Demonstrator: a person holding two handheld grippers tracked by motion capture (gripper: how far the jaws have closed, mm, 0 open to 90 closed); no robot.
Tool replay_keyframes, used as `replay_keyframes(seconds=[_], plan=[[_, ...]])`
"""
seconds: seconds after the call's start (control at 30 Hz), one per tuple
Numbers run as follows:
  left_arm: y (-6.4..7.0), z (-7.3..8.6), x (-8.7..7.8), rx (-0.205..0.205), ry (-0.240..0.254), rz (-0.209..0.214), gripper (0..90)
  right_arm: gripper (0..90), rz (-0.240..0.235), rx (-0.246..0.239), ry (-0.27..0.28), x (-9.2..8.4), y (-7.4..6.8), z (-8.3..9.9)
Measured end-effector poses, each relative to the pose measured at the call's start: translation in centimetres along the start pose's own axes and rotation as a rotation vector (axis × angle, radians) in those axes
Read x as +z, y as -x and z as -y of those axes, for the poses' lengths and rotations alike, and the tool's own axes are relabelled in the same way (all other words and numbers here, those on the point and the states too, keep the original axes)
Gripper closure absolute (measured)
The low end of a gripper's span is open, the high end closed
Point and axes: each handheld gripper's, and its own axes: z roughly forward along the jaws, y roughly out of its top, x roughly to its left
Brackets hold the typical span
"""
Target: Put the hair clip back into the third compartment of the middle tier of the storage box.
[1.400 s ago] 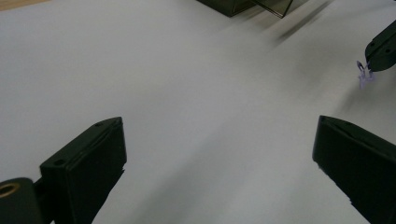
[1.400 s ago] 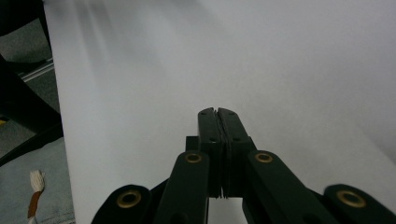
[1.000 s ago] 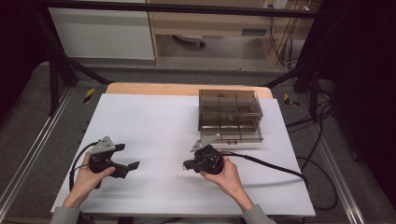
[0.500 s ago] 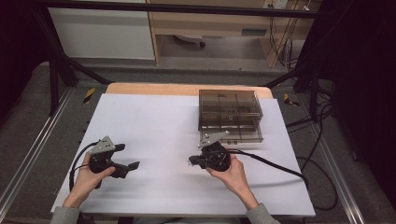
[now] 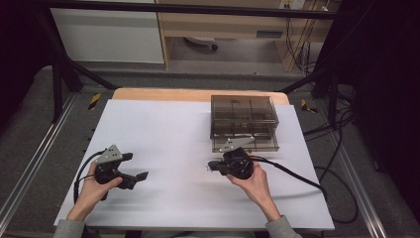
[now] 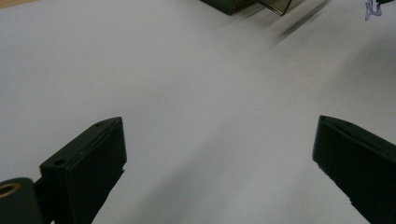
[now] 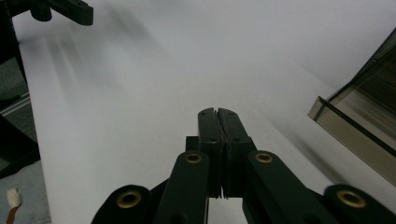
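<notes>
While the left tool (image 5: 137,166) rests released, its jaws spread wide over bare worktop (image 5: 163,129), the right tool (image 5: 212,166) is clenched, jaws pressed flat together, apparently on a thin purple bit (image 5: 208,169) that hangs from its tips. That pinch looks meant to keep so slight a thing from slipping. The tips point sideways toward the left tool, so the bit hangs over open white surface rather than over the box. Just beyond the right tool's body stands a smoky clear box (image 5: 242,116), its low drawer (image 5: 257,145) pulled out toward the person, probably so the bit can go in or has come out; I cannot tell which. Between the two tools the sheet is free, giving wide room to swing. Beyond the box, the sheet stops at a wooden strip along the worktop's back edge; to the right tool's outer side, its cable trails toward the near right edge
</notes>
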Motion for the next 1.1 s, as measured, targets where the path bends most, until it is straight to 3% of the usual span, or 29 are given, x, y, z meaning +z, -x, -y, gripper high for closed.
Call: replay_keyframes(seconds=[1.1], plan=[[0.0,0.0,0.0,0.000,-0.004,-0.002,2.6,89.6,0.079,0.073,0.092,-4.0,2.8,0.4]])
